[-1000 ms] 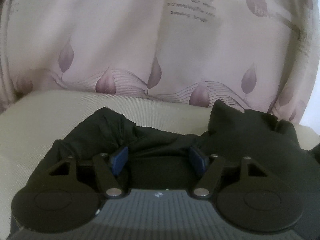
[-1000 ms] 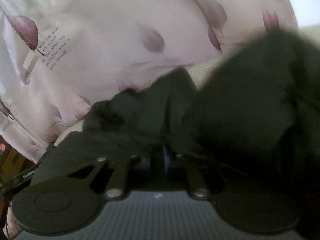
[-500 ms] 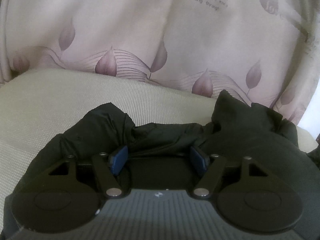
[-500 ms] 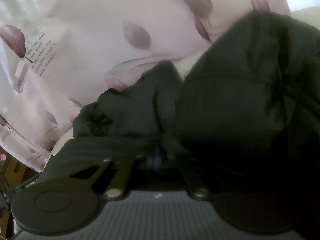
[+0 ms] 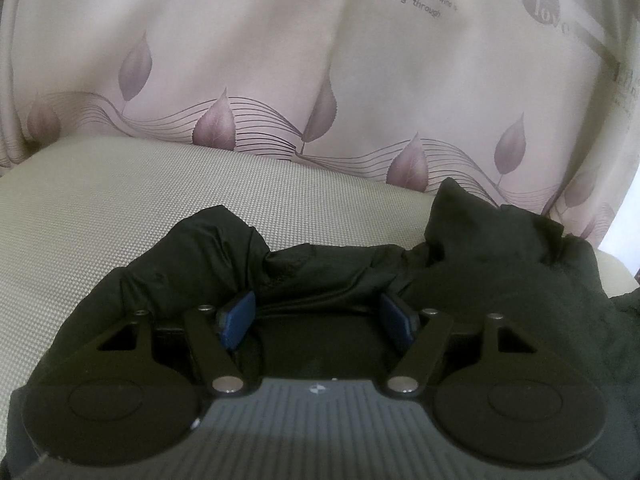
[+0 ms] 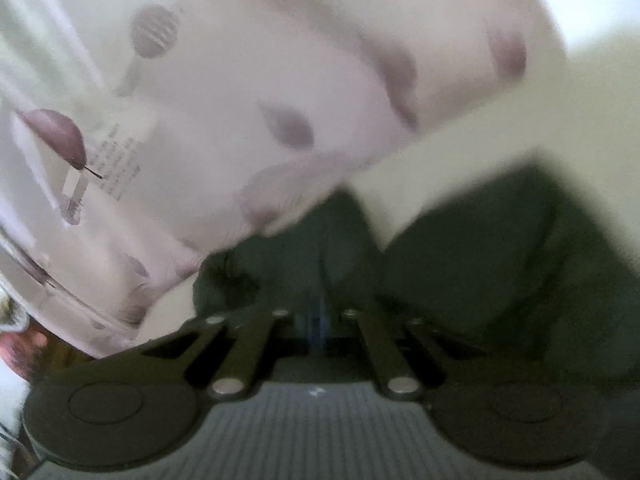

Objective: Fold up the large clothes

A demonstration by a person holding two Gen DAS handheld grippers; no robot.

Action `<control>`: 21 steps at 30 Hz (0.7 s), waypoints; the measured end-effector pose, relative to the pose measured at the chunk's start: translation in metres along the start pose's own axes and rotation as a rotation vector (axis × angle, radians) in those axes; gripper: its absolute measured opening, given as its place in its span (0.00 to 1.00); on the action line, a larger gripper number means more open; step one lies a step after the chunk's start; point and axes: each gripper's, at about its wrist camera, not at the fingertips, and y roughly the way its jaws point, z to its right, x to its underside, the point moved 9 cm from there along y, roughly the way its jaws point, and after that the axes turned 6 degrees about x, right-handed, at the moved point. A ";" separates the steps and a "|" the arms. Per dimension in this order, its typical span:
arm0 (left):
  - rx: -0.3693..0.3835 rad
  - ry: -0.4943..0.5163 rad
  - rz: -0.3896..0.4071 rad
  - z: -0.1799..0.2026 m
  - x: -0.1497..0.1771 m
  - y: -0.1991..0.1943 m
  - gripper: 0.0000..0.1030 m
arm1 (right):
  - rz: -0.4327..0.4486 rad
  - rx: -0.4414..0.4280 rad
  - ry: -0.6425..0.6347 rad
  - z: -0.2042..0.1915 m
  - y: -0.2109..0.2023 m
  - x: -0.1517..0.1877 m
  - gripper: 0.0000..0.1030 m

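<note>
A pale pink curtain (image 5: pixel 280 60), printed with mauve leaves, thin wavy lines and scraps of dark lettering, fills the whole upper half of the left wrist view, from nine o'clock round to three. In the right wrist view the curtain (image 6: pixel 240 92) is blurred and tilted, taking up the ten-to-one o'clock part.

Below it lies a beige woven cushion surface (image 5: pixel 120 216), spread across the middle toward eight o'clock.

On that surface rests a crumpled black fabric garment (image 5: pixel 500 264), bunched from the centre toward four o'clock, with a peak of cloth rising at two o'clock. The right wrist view shows the garment (image 6: pixel 500 264) as a dark mass from the centre toward four o'clock.

The left hand-held gripper (image 5: pixel 318 316) sits at six o'clock with its blue-padded fingers (image 5: pixel 236 320) standing well apart; a fold of the garment lies between them, and the pads do not press on it.

The right hand-held gripper (image 6: pixel 318 312), also at six o'clock, has its fingers brought together, pinching a ridge of the black cloth.
</note>
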 end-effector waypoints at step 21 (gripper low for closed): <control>0.004 -0.007 0.006 -0.002 0.000 -0.002 0.68 | 0.056 0.391 -0.293 0.037 0.001 0.009 0.05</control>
